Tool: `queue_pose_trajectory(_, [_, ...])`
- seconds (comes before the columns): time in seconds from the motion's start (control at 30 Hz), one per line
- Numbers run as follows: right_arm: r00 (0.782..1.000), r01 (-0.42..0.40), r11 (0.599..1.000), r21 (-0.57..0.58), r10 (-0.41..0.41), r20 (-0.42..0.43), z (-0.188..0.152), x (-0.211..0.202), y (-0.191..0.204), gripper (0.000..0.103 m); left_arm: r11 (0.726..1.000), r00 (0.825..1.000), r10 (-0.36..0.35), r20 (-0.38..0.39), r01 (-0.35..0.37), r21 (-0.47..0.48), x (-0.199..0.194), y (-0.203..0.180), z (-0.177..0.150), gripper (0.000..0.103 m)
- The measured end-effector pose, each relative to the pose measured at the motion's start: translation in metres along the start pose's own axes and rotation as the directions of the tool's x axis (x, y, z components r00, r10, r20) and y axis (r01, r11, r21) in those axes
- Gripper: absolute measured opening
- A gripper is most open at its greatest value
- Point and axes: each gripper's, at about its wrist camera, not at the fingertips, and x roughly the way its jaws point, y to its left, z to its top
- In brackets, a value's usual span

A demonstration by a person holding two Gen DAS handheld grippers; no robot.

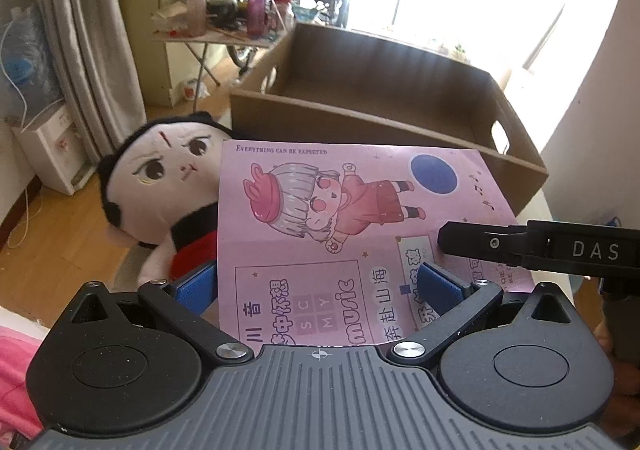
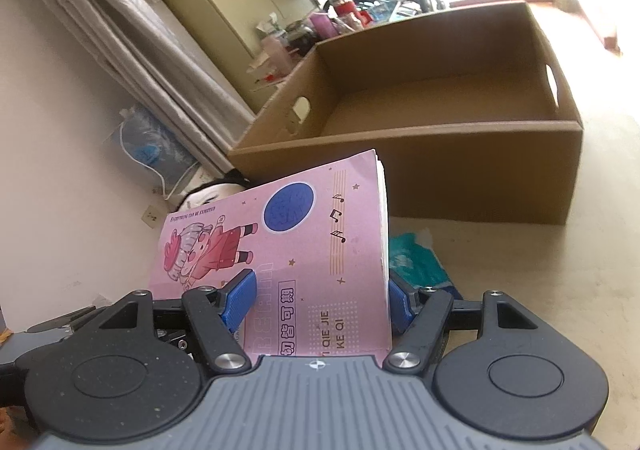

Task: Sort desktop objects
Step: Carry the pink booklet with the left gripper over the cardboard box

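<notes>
A pink book (image 1: 340,209) with a cartoon cover hangs tilted between both grippers, in front of an open cardboard box (image 1: 360,117). My left gripper (image 1: 318,286) stands wide. Its left pad sits at the book's left edge and its right pad lies over the cover. My right gripper (image 2: 320,302) mirrors this on the book (image 2: 300,242): right pad at the page edge, left pad over the cover. One black finger of the right gripper (image 1: 520,246) crosses the cover's right side. A plush doll (image 1: 160,177) lies partly under the book.
The box (image 2: 400,129) has hand holes and nothing shows inside it. A teal packet (image 2: 416,258) lies on the pale tabletop (image 2: 520,290) to the right of the book. A cluttered folding table (image 1: 224,21) and curtains stand behind. Pink cloth (image 1: 16,370) lies at the near left.
</notes>
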Motion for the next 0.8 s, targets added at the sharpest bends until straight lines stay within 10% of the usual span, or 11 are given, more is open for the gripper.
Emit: queue_pose_trajectory(0.8, [0.996,-0.032,0.998,-0.057,0.037,0.08,0.055,-0.002,0.029,0.071,0.999,0.991,0.029,0.128,-0.031,0.011,-0.012,0.008,0.048,0.103])
